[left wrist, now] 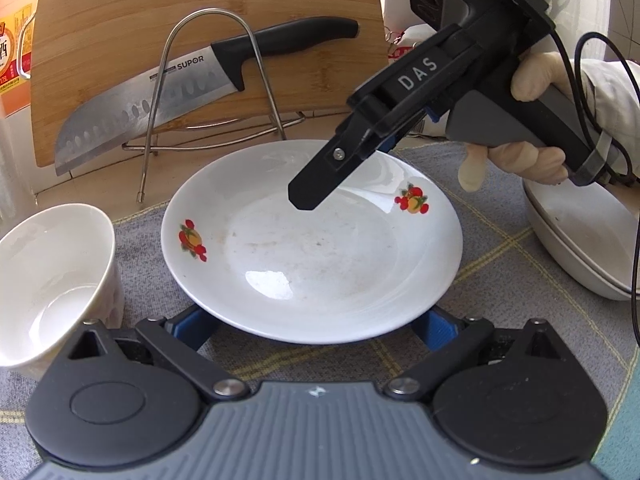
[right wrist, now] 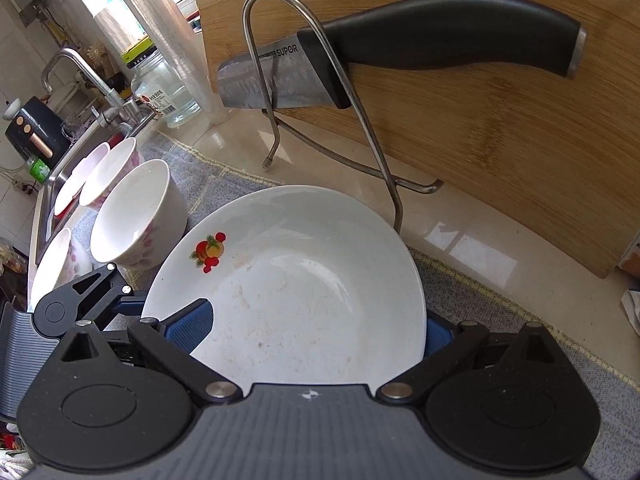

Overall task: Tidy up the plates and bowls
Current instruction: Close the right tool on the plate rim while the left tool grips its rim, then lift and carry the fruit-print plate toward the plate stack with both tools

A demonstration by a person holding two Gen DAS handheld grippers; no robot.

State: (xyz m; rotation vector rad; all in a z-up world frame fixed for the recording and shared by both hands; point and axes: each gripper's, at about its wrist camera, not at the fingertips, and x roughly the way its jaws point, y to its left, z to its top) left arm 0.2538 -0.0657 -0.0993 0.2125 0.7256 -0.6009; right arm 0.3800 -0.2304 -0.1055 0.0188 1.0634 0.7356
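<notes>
A white plate with red fruit prints lies on a grey cloth; it also shows in the right wrist view. My right gripper grips the plate's rim, one blue pad over it and the other under the edge. In the left wrist view the right gripper's finger reaches over the plate's far right side. My left gripper is open, its fingers mostly hidden under the plate's near rim. A white bowl stands at the left. Several floral bowls sit left of the plate.
A wire rack holds a knife against a bamboo cutting board behind the plate. A white lidded pot sits at the right. A sink with a faucet and a glass jar lie far left.
</notes>
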